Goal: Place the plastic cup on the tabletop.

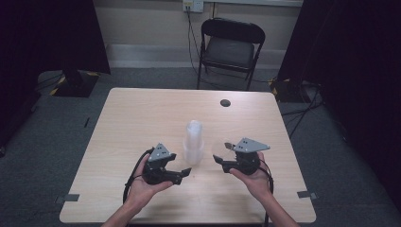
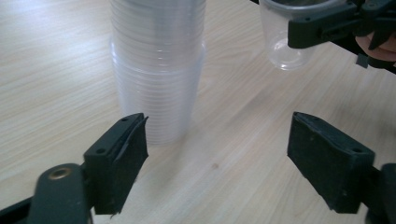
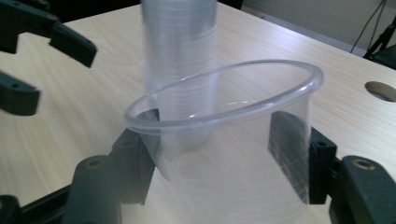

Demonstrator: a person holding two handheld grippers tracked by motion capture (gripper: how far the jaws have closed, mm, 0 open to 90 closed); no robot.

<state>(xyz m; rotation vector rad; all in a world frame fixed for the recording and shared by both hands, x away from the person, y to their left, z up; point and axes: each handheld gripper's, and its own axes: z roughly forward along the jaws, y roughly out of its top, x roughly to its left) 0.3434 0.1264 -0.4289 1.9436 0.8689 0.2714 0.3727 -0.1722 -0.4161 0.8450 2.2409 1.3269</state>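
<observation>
Here, a person sat at a light wooden table [image 1: 142, 118] with a gripper in each hand, working on clear plastic cups. The right gripper [image 1: 221, 160] had its fingers [image 3: 289, 149] clamped on a single cup [image 3: 224, 135], the pads pressing its thin wall from both sides so that the rim was squeezed into an oval. The cup was held upright and clear of the table, just to the right of the stack [image 1: 193, 142], as the left gripper view also showed [image 2: 285, 37].

The left gripper [image 1: 187, 172] had its fingers [image 2: 119, 158] spread wide apart with nothing between them; they pointed at the foot of the stack, which stood a little beyond them and slightly to their left. No pad touched it.

The stack, a tall column of nested cups, stood upright on the table near its middle, between the two grippers. In the right gripper view it rose behind the held cup, seen partly through that cup's wall.

Both hands rested low over the near edge of the table. A round hole [image 1: 225, 102] lay in the table's far right part, and a black folding chair [image 1: 229, 49] stood beyond the far edge.
</observation>
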